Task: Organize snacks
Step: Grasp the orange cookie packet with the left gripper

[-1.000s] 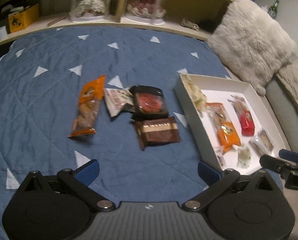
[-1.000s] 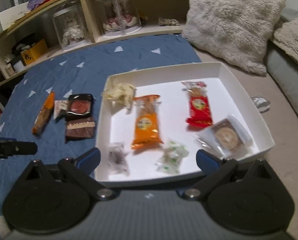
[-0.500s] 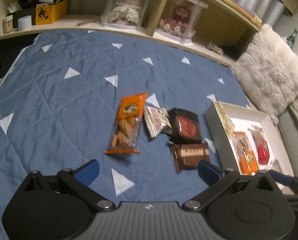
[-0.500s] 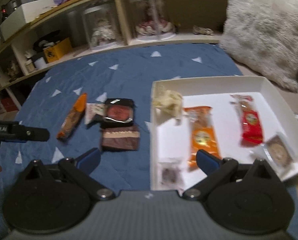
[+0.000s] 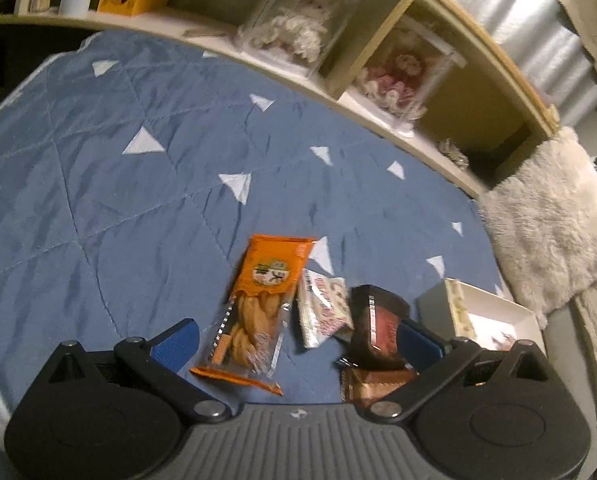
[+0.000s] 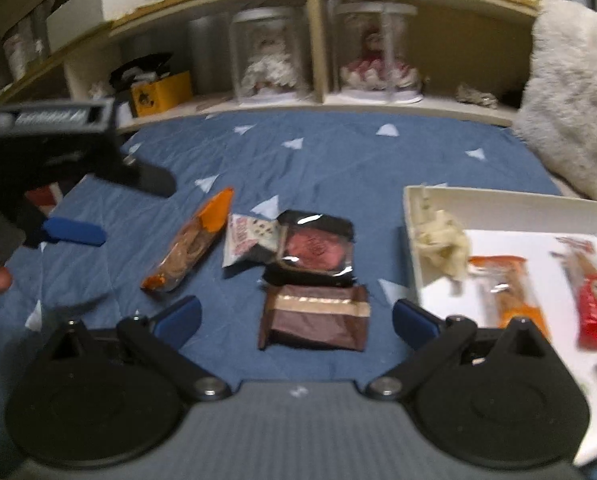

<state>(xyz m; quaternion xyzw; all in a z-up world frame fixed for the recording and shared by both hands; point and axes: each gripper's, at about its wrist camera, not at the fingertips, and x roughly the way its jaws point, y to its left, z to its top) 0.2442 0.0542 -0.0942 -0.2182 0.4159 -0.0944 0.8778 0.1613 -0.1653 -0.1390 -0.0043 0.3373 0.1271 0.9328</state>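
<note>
Approx half done: several snacks already in white box (image 6: 510,204), 4 pkts incl. orange pack (image 5: 264,304) left on quilt (image 5: 118,200), both tongs—left gripper (image 5: 298,334), right gripper (image 6: 296,318)—spread apart, empty.

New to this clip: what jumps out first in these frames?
Four snack packets lie in a loose cluster on the blue quilt: an orange packet, a small white packet, a black packet and a brown packet. Right of them, the white box already holds more snacks. Both tongs are open and empty, left tongs over the cluster, right tongs near the brown packet.
</note>
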